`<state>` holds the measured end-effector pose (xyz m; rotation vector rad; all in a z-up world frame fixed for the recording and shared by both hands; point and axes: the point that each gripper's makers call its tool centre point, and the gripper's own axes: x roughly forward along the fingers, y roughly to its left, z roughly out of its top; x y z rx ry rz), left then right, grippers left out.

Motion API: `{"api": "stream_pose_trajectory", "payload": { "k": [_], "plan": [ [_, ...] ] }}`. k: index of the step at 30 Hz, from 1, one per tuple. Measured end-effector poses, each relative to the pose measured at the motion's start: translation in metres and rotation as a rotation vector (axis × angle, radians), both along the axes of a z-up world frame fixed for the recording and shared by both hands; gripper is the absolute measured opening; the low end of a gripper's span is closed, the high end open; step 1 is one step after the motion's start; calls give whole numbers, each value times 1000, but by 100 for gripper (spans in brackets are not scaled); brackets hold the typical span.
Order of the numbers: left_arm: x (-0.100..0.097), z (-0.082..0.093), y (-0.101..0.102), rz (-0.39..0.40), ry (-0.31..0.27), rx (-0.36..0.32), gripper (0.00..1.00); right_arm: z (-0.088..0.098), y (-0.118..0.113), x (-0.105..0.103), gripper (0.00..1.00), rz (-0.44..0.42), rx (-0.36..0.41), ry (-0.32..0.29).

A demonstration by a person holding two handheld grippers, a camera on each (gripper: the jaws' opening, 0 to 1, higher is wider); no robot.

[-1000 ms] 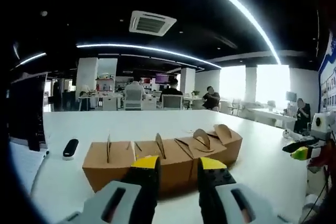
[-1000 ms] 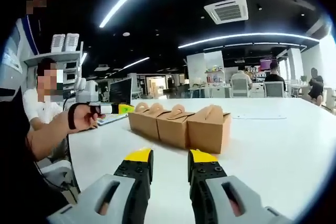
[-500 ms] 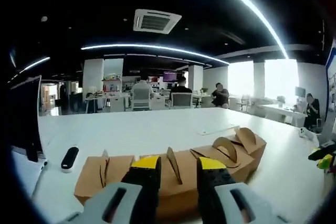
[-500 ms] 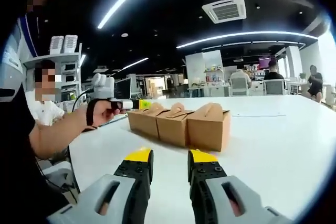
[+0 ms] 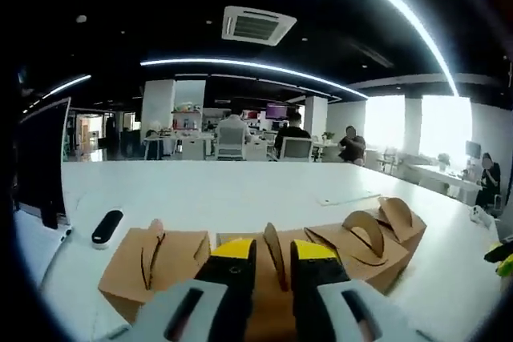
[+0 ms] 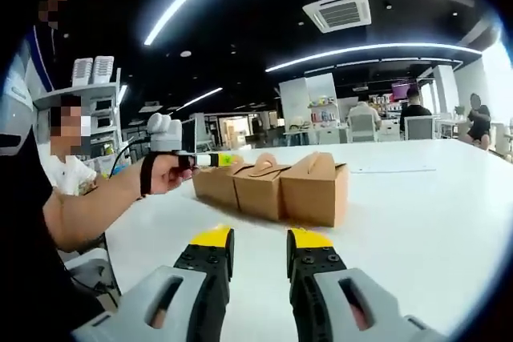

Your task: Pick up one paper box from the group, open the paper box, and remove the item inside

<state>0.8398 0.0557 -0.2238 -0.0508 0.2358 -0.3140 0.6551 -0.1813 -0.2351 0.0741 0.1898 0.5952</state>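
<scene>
1. Big office room with long light strips on a dark ceiling, and people sit at desks far back
2. Three brown paper boxes stand in a row on the white counter (image 5: 240, 198), each touching the next one
3. In the left gripper view the left gripper (image 5: 272, 251) is right over the middle paper box (image 5: 272, 294)
4. Its yellow-tipped jaws stand one on each side of that box's upright handle tab (image 5: 272, 247) with only a small gap between them; it is too hard to tell if they press the tab
5. The left paper box (image 5: 152, 266) and the right paper box (image 5: 373, 238) sit on either side of the middle one
6. A small black remote (image 5: 106, 227) lies on the counter near the left box, and a dark monitor (image 5: 40, 166) stands at the counter's edge
7. In the right gripper view the right gripper (image 6: 250, 239) hangs above bare counter, well apart from the boxes, with its jaws open and nothing in them
8. That view also shows a hand (image 6: 164, 172) holding the other gripper by the far end of the row
</scene>
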Motion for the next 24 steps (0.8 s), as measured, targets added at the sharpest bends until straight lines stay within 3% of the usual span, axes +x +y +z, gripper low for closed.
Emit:
{"api": "stream_pose_trajectory", "payload": {
  "k": [5, 9, 11, 24],
  "plan": [
    [1, 3, -2, 22, -27, -52, 5, -8, -3, -1, 28, -6, 11, 21],
    [3, 3, 0, 53, -29, -62, 4, -7, -4, -1, 28, -5, 17, 27],
    [4, 4, -1, 49, -55, -25, 4, -6, -6, 0, 28, -9, 16, 20],
    [0, 5, 3, 149, -76, -173, 4, -9, -10, 0, 28, -19, 34, 27]
  ]
}}
